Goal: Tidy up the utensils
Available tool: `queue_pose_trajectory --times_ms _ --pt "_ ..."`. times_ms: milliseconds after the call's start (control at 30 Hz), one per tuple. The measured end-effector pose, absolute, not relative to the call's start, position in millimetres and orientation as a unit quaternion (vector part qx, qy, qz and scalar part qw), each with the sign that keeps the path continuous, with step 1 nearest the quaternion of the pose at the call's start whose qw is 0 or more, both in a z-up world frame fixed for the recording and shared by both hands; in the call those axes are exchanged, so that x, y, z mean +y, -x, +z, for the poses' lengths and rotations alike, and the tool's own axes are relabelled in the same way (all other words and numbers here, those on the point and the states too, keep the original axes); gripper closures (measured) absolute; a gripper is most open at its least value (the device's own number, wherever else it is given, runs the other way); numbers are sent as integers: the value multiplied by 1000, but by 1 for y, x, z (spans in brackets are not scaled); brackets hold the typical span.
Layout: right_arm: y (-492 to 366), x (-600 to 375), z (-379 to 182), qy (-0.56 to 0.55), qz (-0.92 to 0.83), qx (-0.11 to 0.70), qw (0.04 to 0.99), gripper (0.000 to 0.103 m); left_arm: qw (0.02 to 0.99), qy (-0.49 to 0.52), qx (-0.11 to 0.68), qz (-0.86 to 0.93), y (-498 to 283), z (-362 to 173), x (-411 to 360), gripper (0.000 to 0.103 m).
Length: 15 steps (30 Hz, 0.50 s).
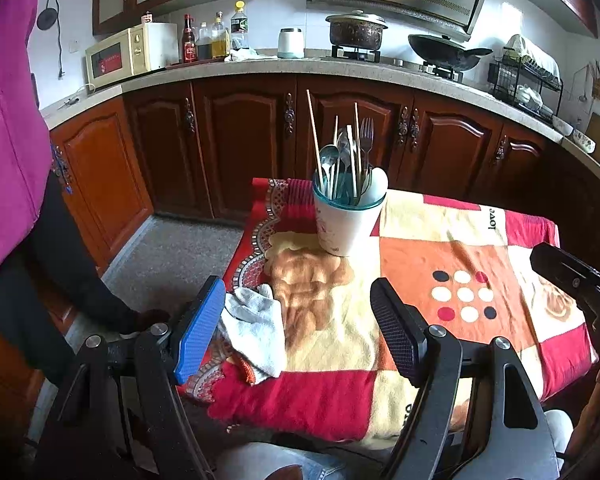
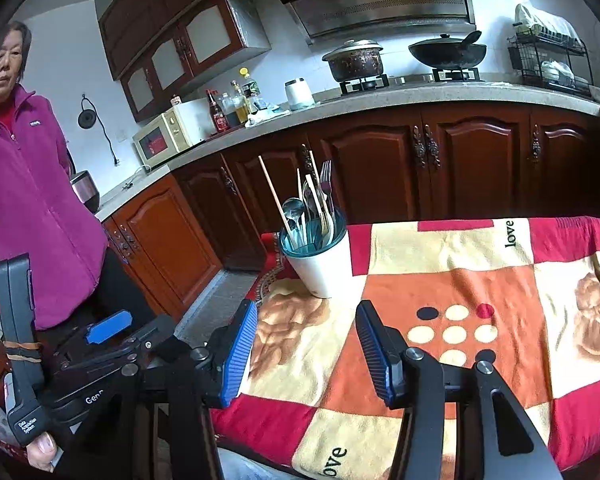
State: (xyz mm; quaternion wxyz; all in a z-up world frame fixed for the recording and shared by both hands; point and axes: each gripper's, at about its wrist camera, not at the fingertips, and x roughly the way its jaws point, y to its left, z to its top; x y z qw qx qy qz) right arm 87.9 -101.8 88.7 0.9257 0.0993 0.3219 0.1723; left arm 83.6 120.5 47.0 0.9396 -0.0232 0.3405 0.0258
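- The cup (image 1: 346, 222) sits at the far left of the desk (image 1: 440, 248), stuffed with spoons, a fork (image 1: 366, 136) and chopsticks (image 1: 314, 136), all standing roughly upright, handles down.
- From the left gripper (image 1: 300, 328) it's about 12 o'clock, well apart. From the right gripper (image 2: 306, 344) it's also near 12, maybe a hair closer, so I'd guess right goes first.
- Both grippers are spread wide, holding nothing, touching nothing.
- A rag (image 1: 254, 332) lies just beside the left gripper's blue pad, around 10 o'clock.
- Looks like most of the sorting's already done.
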Motion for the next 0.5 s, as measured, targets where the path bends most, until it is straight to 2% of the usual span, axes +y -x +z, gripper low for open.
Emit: queue_pose_trajectory --times_ms 500 --pt "-91 -102 89 -99 173 321 926 54 939 17 342 23 -85 46 119 28"
